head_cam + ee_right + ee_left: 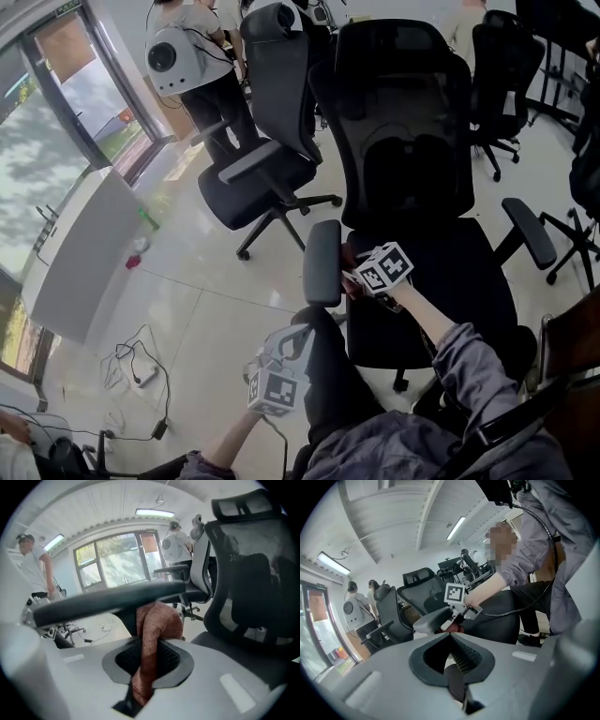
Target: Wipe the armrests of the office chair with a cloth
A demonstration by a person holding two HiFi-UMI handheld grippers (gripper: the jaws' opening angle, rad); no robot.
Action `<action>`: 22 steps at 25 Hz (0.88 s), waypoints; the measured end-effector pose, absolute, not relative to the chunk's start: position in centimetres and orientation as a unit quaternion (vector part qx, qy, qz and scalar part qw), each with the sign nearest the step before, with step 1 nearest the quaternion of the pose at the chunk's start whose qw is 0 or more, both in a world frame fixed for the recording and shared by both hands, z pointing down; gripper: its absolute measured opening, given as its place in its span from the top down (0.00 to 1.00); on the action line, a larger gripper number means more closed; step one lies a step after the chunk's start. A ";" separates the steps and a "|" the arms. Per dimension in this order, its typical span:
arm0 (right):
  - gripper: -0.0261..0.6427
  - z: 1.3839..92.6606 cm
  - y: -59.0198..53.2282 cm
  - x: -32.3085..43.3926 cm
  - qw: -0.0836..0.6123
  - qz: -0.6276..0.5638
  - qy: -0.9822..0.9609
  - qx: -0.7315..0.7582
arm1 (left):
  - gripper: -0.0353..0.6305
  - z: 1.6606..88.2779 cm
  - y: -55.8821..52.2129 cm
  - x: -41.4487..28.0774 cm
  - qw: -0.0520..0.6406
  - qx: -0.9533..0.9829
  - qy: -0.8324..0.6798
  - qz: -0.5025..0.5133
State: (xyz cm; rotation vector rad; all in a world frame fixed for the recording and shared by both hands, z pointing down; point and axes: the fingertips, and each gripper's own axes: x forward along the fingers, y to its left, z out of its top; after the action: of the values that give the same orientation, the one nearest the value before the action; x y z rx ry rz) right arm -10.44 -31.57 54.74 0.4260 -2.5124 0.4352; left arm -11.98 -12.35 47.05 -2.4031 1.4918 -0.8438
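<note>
Wiping the first armrest of the office chair (pixel 412 141), by the look of things. Clamping the reddish cloth (pixel 157 620) in the right gripper (pixel 146 677) and pressing it against the inner edge of the grey armrest (pixel 112 599), near its front end, at the seat's left edge in the head view. Also touching the underside of the pad, judging from the right gripper view.

Holding the left gripper (pixel 291 342) low in front of that armrest, apart from the chair, keeping its jaws together on nothing.

Not yet reaching the other armrest (pixel 530 232) at the seat's opposite edge.

Next, probably: dragging the cloth along the pad's edge and over its top, keeping even pressure and a firm clamp to avoid losing the cloth, then crossing to the other armrest.
</note>
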 end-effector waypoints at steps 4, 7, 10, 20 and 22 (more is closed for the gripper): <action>0.89 52.5 -31.5 -10.0 0.249 0.164 -0.943 0.150 | 0.92 46.9 -12.4 -11.7 0.096 -0.812 0.501 -0.283; 0.89 53.6 -31.1 -10.2 0.259 0.167 -0.939 0.151 | 0.92 46.6 -12.4 -11.6 0.098 -0.813 0.501 -0.282; 0.89 55.5 -31.0 -10.8 0.277 0.176 -0.932 0.156 | 0.92 46.6 -12.3 -12.1 0.098 -0.811 0.504 -0.282; 0.89 60.2 -31.5 -11.0 0.334 0.180 -0.907 0.181 | 0.92 46.7 -12.4 -12.6 0.104 -0.809 0.505 -0.284; 0.89 59.5 -31.4 -10.9 0.328 0.175 -0.911 0.179 | 0.92 46.6 -12.4 -12.5 0.105 -0.808 0.505 -0.285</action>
State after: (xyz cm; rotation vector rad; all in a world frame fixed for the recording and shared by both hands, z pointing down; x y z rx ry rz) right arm -10.88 -31.44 59.47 0.4687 -2.3852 0.4593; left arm -12.50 -12.43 46.62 -2.3805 1.4883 -0.8393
